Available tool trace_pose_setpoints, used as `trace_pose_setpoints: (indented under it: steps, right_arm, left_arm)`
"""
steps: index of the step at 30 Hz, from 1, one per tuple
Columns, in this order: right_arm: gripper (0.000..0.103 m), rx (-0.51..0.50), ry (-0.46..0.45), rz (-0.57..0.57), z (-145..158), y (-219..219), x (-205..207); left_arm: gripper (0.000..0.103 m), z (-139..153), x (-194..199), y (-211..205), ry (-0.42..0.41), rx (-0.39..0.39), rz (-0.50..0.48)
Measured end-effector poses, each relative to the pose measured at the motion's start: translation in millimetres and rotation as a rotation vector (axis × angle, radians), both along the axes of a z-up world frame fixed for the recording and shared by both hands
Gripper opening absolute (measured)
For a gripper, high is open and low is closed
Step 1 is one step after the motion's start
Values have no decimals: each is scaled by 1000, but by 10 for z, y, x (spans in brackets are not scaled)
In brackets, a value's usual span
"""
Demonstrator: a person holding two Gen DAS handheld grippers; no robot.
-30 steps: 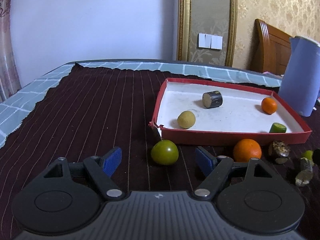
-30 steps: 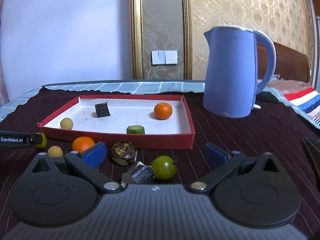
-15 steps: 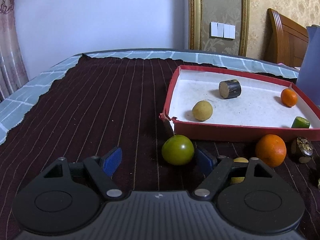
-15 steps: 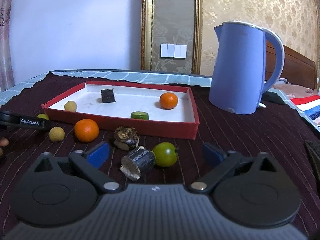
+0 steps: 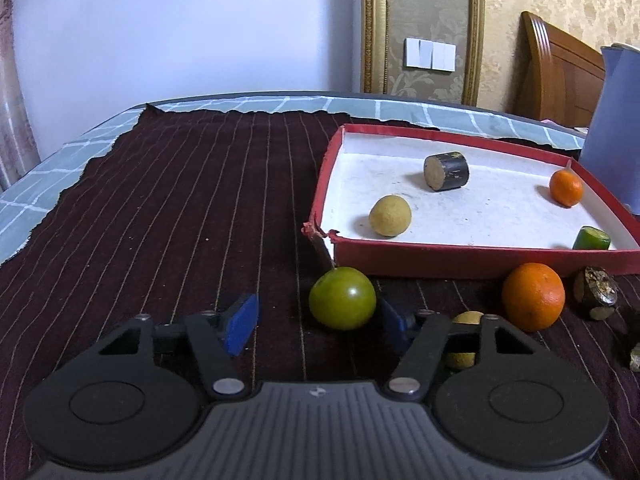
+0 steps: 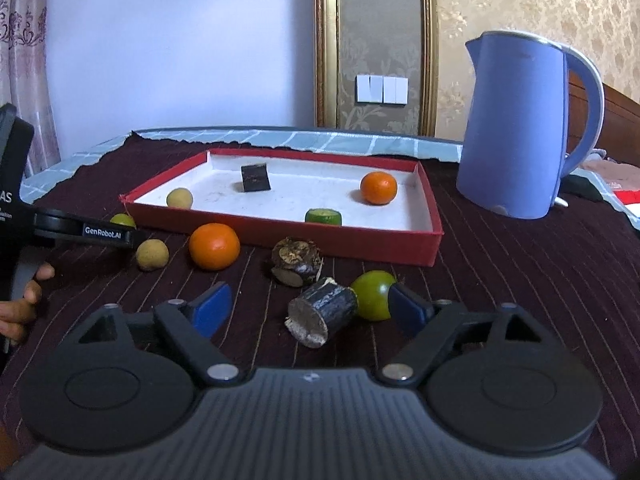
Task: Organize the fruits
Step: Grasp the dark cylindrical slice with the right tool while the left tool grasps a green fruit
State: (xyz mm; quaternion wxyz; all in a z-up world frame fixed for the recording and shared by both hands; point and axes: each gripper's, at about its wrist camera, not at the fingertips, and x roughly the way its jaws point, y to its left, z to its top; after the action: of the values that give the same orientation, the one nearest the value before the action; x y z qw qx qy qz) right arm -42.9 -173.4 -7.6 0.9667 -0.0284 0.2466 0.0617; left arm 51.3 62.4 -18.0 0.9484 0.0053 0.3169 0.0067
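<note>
Only the right wrist view shows the hand behind the left gripper, angled down. Both grippers have just been closing: the left brackets a green fruit, its left pad apart; the right gripper brackets a dark stub, untouched. Beyond: the red tray.

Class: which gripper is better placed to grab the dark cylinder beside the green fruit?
Right. The dark cylinder lies between the jaws of the right gripper; the left gripper frames a green fruit near the tray. Both have just been closing.
</note>
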Motion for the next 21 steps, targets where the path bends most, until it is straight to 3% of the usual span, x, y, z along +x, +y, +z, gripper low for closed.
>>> trace_pose_setpoints:
  steps: [4, 9, 15, 18, 21]
  right_arm:
    - [71, 8, 27, -3, -26, -2, 49]
    - [68, -4, 45, -10, -67, 38, 113]
    - [58, -54, 51, -10, -87, 125, 151]
    - [41, -99, 46, -23, -98, 158, 154]
    - [40, -109, 45, -36, -89, 137, 139]
  left_arm:
    - [59, 4, 6, -4, -1, -6, -4]
    - [57, 3, 25, -29, -3, -2, -13]
    - [55, -3, 85, -62, -4, -1, -24]
    - [42, -4, 75, -72, -11, -2, -34]
    - [33, -1, 59, -65, -17, -7, -42]
